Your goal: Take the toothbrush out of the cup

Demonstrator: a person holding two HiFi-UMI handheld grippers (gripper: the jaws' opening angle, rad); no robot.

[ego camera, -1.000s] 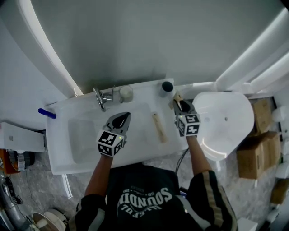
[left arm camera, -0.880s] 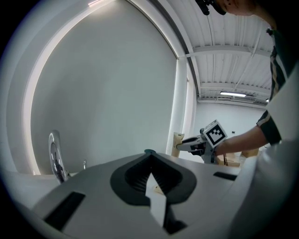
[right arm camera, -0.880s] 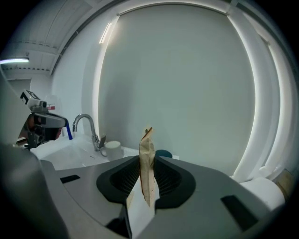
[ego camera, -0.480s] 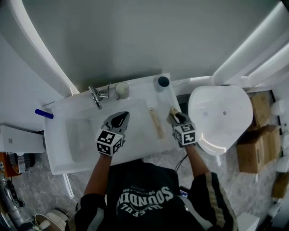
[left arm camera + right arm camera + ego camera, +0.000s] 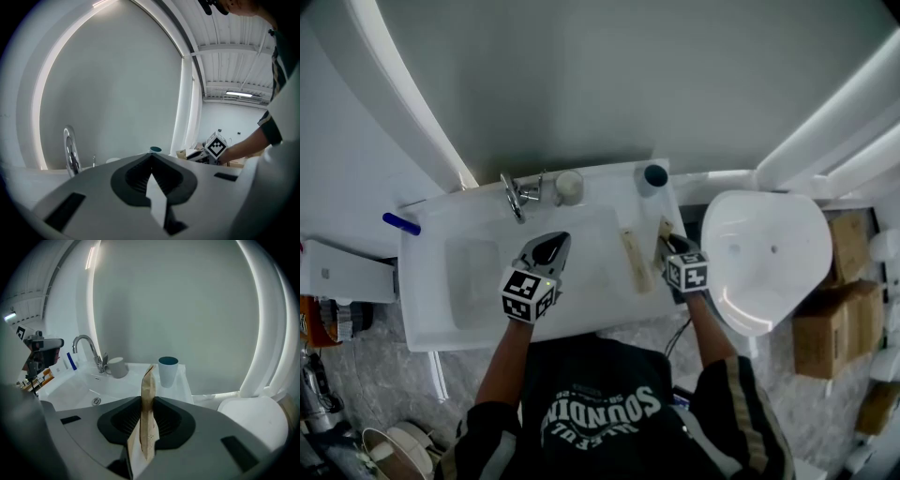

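Observation:
A white cup with a dark blue inside stands at the sink's back right corner, and nothing sticks out of it. My right gripper hovers over the sink's right rim, nearer me than the cup. It is shut on a tan paper-wrapped toothbrush that stands up between the pads. A second tan packet lies flat on the rim, left of it. My left gripper hangs over the basin, shut and holding nothing.
A chrome faucet and a white mug stand along the back of the white sink. A blue item lies at the far left. A white toilet and cardboard boxes are on the right.
My right gripper has come down and toward me from beside the cup, with the wrapped toothbrush still in it. The left gripper has stayed over the basin.

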